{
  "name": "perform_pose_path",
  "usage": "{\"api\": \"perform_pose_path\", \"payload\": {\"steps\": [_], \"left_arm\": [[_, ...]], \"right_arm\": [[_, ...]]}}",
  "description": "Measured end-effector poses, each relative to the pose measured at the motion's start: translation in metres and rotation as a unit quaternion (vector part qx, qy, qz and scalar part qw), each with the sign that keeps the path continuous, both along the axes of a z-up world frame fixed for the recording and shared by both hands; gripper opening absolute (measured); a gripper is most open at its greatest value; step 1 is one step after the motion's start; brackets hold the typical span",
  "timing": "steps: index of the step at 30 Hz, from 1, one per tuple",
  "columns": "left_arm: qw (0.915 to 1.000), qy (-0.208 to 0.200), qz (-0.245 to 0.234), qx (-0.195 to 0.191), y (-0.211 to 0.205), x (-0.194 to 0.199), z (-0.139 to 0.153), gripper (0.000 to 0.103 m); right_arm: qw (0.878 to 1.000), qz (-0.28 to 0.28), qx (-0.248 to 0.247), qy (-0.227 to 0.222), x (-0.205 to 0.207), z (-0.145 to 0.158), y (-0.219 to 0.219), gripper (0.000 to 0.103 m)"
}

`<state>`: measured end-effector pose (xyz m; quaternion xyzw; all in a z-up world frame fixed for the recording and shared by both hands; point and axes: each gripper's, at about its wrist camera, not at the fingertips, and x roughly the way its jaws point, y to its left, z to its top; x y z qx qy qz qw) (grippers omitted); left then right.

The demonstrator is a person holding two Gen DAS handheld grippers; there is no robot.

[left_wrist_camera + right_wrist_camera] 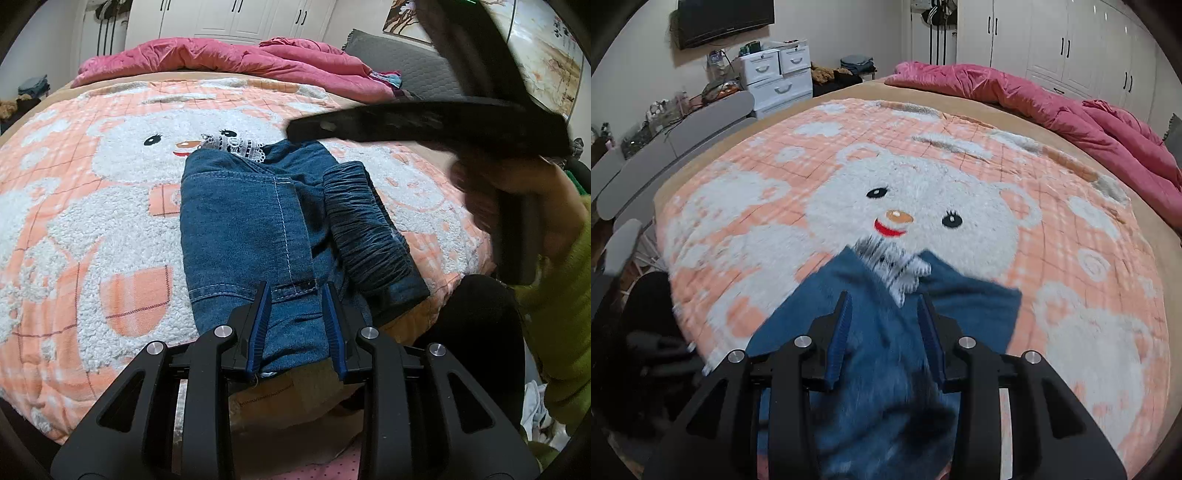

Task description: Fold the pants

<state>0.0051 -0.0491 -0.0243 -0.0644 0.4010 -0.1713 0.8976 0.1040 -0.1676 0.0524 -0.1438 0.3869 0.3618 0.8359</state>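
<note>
Blue denim pants (pixel 243 229) lie folded on the bed, with a gathered elastic waistband (pixel 364 221) at the right and white lace trim (pixel 236 146) at the far end. My left gripper (pixel 297 291) is open, its blue-padded fingers (pixel 258 325) straddling the near edge of the pants. My right gripper (pixel 884 302) is open above the pants (pixel 886 369), which look motion-blurred in the right wrist view, lace trim (pixel 897 269) just ahead. The right gripper's black body (pixel 424 123) and the hand holding it show at the upper right of the left wrist view.
The bed has a peach and white bear blanket (pixel 923 206). A pink quilt (pixel 236 61) is bunched at the far side. A grey pillow (pixel 406 66) lies at the head. White drawers (pixel 775 77) and wardrobe doors (pixel 1071 44) stand beyond the bed.
</note>
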Motion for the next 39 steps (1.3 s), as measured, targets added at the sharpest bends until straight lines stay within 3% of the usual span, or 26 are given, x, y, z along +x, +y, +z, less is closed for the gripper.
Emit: {"api": "perform_pose_path", "payload": {"steps": [3, 8, 14, 17, 19, 26, 29, 36, 39], "left_arm": [[1.0000, 0.000, 0.000, 0.000, 0.000, 0.000, 0.000, 0.021], [1.0000, 0.000, 0.000, 0.004, 0.000, 0.001, -0.001, 0.021], [0.9999, 0.000, 0.001, 0.011, -0.002, -0.002, -0.001, 0.021], [0.9999, 0.001, 0.003, 0.012, -0.006, -0.004, 0.003, 0.025], [0.9999, 0.000, 0.002, 0.011, -0.006, -0.006, 0.007, 0.037], [0.9998, -0.005, 0.010, 0.018, -0.006, -0.017, 0.015, 0.048], [0.9996, -0.009, 0.015, 0.020, -0.005, -0.020, 0.020, 0.051], [0.9992, -0.020, 0.025, 0.024, -0.002, -0.026, 0.033, 0.060], [0.9989, -0.027, 0.028, 0.027, -0.002, -0.028, 0.038, 0.066]], "right_arm": [[1.000, 0.009, 0.001, 0.003, -0.020, -0.001, -0.011, 0.035], [0.999, -0.019, -0.047, 0.018, -0.024, -0.031, -0.019, 0.036], [0.998, -0.041, -0.013, 0.039, -0.018, -0.047, -0.030, 0.038], [0.998, -0.046, 0.007, 0.041, -0.021, -0.042, -0.035, 0.046], [0.998, -0.047, 0.031, 0.040, -0.027, -0.034, -0.039, 0.054], [0.994, -0.068, 0.080, 0.017, -0.051, -0.006, -0.061, 0.061], [0.992, -0.083, 0.091, 0.007, -0.058, 0.003, -0.072, 0.075], [0.989, -0.105, 0.104, -0.003, -0.069, 0.009, -0.088, 0.077], [0.988, -0.112, 0.106, -0.005, -0.073, 0.009, -0.092, 0.083]]}}
